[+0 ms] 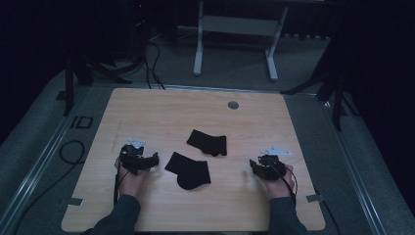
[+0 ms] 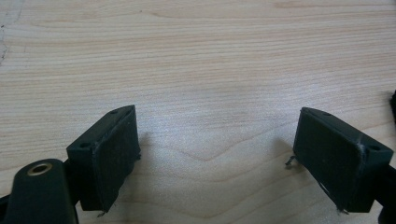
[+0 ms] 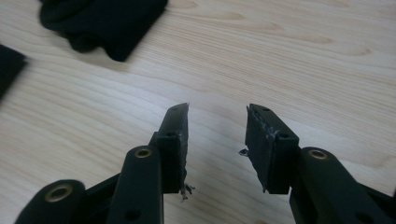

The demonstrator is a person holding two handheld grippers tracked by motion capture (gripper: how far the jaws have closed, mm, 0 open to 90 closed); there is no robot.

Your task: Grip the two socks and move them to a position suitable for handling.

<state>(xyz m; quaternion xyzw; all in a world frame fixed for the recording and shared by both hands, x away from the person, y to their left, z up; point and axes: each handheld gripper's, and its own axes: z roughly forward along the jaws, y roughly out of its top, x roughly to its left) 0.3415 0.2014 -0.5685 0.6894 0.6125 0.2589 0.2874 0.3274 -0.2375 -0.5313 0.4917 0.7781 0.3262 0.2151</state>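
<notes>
In the high view two black socks lie flat mid-table, near sock [image 1: 188, 170] and far sock [image 1: 207, 142], between left gripper [image 1: 155, 160] and right gripper [image 1: 253, 165]. In the left gripper view jaws gape wide over bare wood. In the right gripper view jaws stand partly apart, empty, far sock ahead

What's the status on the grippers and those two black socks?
Left gripper open, empty. Right gripper part open, empty. Both socks flat between them, untouched. Nothing in the way.
</notes>
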